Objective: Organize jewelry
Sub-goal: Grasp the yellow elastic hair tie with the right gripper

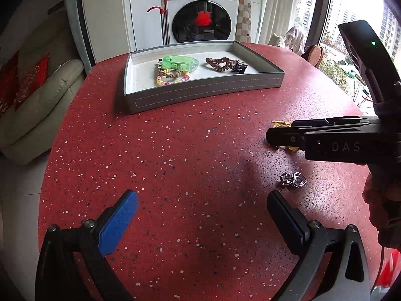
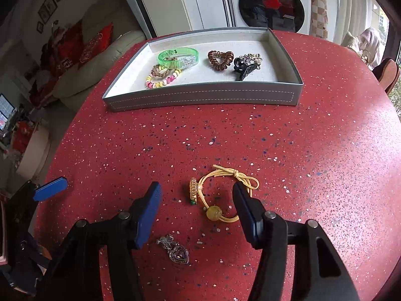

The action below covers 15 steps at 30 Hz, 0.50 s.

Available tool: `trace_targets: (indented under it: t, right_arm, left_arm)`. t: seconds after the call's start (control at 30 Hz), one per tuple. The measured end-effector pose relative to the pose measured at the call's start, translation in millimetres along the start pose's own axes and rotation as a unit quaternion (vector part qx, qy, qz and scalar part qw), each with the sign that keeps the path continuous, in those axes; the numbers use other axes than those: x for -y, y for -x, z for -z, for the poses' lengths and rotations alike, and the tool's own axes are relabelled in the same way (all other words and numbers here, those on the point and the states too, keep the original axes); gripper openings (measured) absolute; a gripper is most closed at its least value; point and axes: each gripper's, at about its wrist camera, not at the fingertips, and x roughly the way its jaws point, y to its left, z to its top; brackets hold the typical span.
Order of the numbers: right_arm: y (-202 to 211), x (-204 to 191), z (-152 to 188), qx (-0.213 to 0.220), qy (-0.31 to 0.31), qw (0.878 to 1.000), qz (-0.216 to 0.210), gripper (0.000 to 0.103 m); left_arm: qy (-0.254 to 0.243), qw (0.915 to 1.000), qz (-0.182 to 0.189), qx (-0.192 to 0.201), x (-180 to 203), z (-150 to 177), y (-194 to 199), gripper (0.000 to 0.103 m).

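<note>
A yellow cord bracelet (image 2: 226, 194) with a bead lies on the red table (image 2: 313, 155). My right gripper (image 2: 196, 200) is open and straddles it, its right finger on the cord. In the left wrist view that gripper (image 1: 275, 135) hides most of the bracelet (image 1: 282, 124). A silver heart pendant (image 2: 176, 250) lies near the right gripper's left finger; it also shows in the left wrist view (image 1: 293, 180). My left gripper (image 1: 203, 204) is open and empty, left of the pendant. The grey tray (image 2: 200, 95) holds a green bangle (image 2: 178, 56), a beaded bracelet (image 2: 163, 77), a brown coil tie (image 2: 220, 60) and a black claw clip (image 2: 244, 69).
The tray (image 1: 200, 91) sits at the table's far side. A beige sofa (image 1: 37, 100) with red cushions stands left of the table. A washing machine (image 1: 201, 12) is behind the table. A chair back (image 2: 387, 74) stands at the far right edge.
</note>
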Motion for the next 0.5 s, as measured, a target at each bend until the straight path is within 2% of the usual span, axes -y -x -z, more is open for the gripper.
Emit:
trace_targets:
  t: [0.33,0.5]
  right_arm:
    - [-8.3,-8.3,1.8,-0.011,0.039,0.999,0.034,0.034]
    - [-8.3,-7.8,1.9,-0.011,0.045,0.998,0.038,0.024]
  left_arm:
    - [-0.006,0.9996,0.026,-0.004,26.3,-2.5,-2.4,0.103]
    - [-0.016,0.9993,0.033,-0.006,40.1,-5.3,-6.5,0.103]
